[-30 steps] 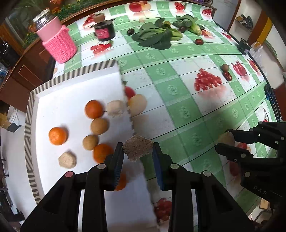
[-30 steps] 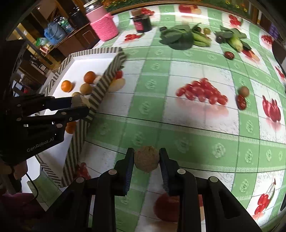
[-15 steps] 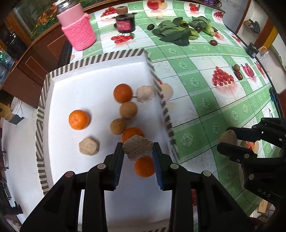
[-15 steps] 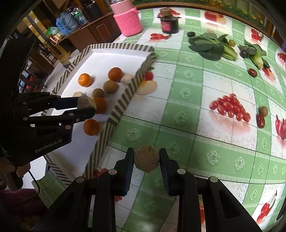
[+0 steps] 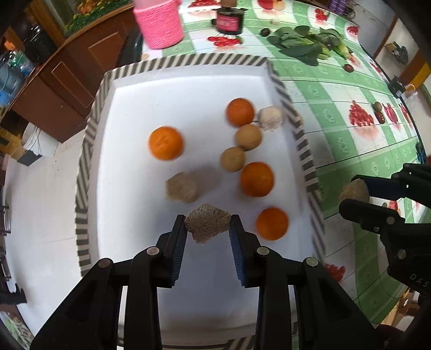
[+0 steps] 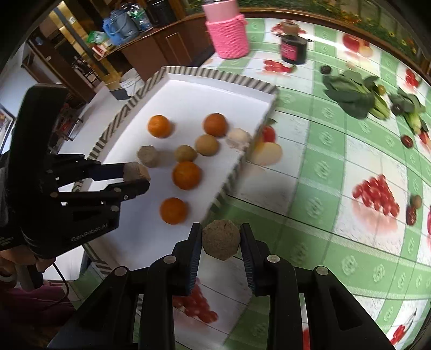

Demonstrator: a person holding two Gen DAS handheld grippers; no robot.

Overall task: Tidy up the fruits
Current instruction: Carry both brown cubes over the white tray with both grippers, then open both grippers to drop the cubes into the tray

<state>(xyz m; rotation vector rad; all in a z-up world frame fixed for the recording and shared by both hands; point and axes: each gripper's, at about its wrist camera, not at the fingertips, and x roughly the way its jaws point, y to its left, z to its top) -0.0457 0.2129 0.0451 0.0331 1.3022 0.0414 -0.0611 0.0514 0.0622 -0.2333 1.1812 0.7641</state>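
Pink jar (image 5: pixel 159 21) top cut off; oranges (image 5: pixel 166 143) motion-blurred.

Tray (image 5: pixel 89 150) holds four oranges (image 5: pixel 166 143), two brown fruits (image 5: pixel 248 136).

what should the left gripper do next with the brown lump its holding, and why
Probably lower and let go. The left gripper is shut on a rough brown fruit over bare white floor of the striped tray, beside a like one lying there.
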